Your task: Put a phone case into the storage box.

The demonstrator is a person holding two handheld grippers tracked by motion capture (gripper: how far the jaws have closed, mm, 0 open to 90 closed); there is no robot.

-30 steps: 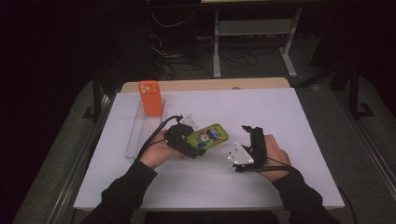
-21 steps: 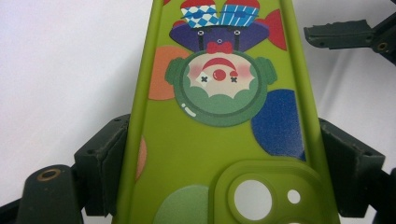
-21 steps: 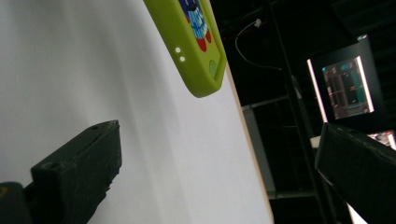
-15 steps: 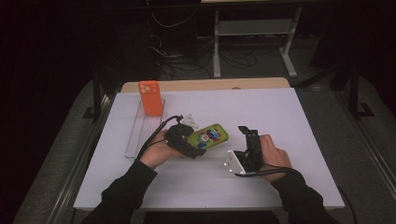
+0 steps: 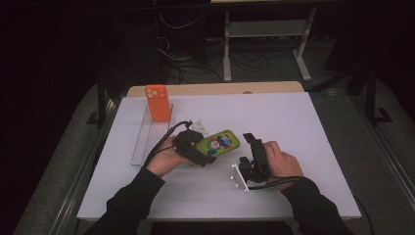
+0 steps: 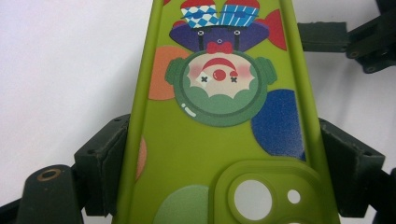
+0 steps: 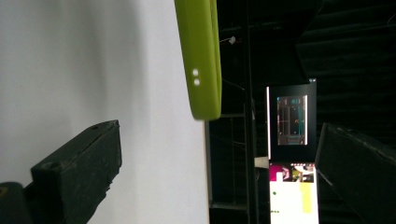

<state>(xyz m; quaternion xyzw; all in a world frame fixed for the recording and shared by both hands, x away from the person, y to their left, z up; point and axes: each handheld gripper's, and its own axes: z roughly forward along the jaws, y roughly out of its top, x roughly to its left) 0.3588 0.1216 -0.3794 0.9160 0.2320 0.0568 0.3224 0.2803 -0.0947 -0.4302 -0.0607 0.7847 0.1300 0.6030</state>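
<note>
Meanwhile the left gripper pinches the green phone case; the right gripper, turned sideways, gapes.

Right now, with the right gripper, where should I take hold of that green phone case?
Probably the free end of the green phone case, coming from its right. The left gripper clamps the camera-cutout end across its long edges, and the open right gripper already faces the thin free end.
</note>
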